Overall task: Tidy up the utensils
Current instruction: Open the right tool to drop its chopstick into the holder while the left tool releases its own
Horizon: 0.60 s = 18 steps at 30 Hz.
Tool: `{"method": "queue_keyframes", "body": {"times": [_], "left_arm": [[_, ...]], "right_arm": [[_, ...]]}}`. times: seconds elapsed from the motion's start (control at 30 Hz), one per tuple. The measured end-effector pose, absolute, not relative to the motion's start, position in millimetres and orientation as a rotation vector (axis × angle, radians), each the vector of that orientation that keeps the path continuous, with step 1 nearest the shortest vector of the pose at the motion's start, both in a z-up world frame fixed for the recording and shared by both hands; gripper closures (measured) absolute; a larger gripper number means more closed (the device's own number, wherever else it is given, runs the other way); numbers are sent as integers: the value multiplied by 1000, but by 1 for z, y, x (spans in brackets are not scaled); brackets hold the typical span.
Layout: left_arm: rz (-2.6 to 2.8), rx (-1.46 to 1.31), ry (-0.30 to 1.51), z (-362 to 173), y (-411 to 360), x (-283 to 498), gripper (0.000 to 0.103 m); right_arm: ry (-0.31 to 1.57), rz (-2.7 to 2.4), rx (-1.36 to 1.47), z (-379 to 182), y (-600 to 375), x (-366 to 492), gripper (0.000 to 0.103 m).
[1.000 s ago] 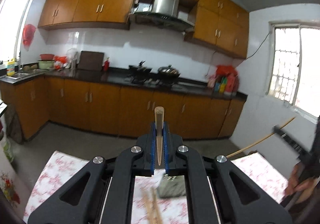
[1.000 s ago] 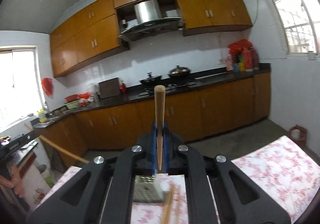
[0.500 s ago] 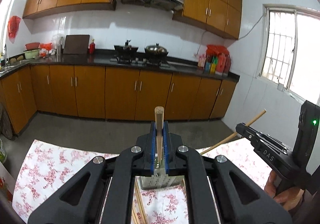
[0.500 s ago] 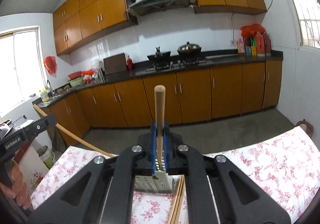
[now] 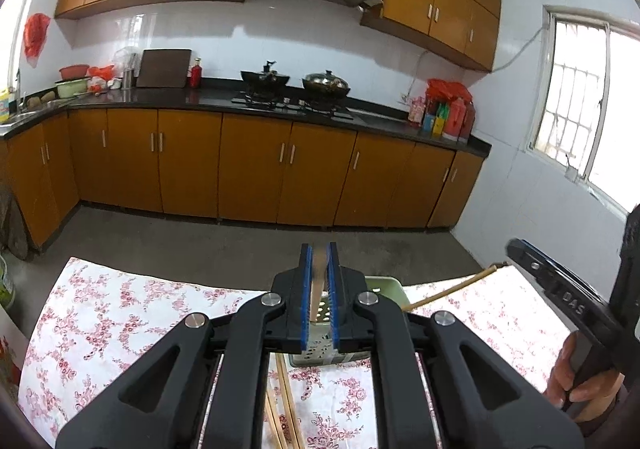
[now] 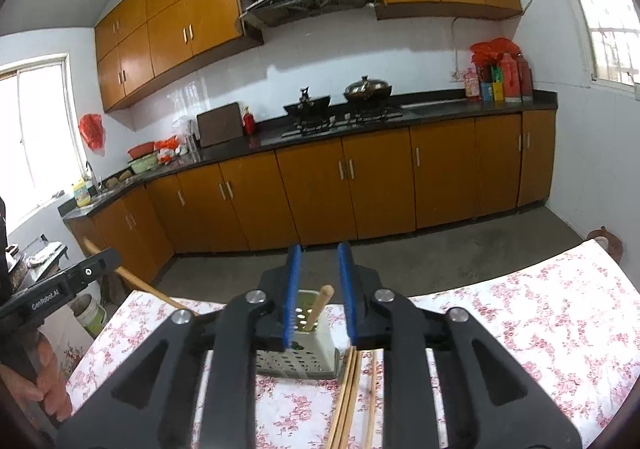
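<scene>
Looking along the left gripper [image 5: 319,291], we see its jaws clenched on a chopstick [image 5: 319,281] above the holder [image 5: 384,283]; releasing off-centre could drop it onto the desk [image 5: 120,313]. Through the right gripper [image 6: 319,295], opening jaws free a chopstick [image 6: 318,307] leaning in the holder [image 6: 298,349]; brushing it could tip things.

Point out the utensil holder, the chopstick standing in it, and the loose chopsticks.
utensil holder [image 6: 298,363]: right wrist view, perforated front wall.
standing chopstick [image 6: 318,307]: right wrist view, upper shaft.
loose chopsticks [image 6: 346,401]: right wrist view, mid-length.
</scene>
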<state>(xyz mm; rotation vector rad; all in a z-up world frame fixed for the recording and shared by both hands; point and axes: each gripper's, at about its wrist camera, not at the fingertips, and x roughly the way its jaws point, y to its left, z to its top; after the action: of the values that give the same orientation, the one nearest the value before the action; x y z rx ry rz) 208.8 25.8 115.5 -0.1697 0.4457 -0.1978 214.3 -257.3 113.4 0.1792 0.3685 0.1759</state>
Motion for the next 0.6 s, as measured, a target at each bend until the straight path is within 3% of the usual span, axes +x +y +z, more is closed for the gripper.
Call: {"method": "queue_keyframes", "body": {"times": [0.13, 0.27, 0.6], "left_arm": [[-180, -198, 415, 121, 39, 193, 92], [-142, -204, 390, 119, 54, 174, 76], [-29, -150, 601, 23, 76, 167, 76]], "right_arm": [[345, 142, 186, 115, -274, 193, 75], [365, 86, 181, 97, -294, 173, 74], [715, 57, 214, -35, -300, 182, 74]]}}
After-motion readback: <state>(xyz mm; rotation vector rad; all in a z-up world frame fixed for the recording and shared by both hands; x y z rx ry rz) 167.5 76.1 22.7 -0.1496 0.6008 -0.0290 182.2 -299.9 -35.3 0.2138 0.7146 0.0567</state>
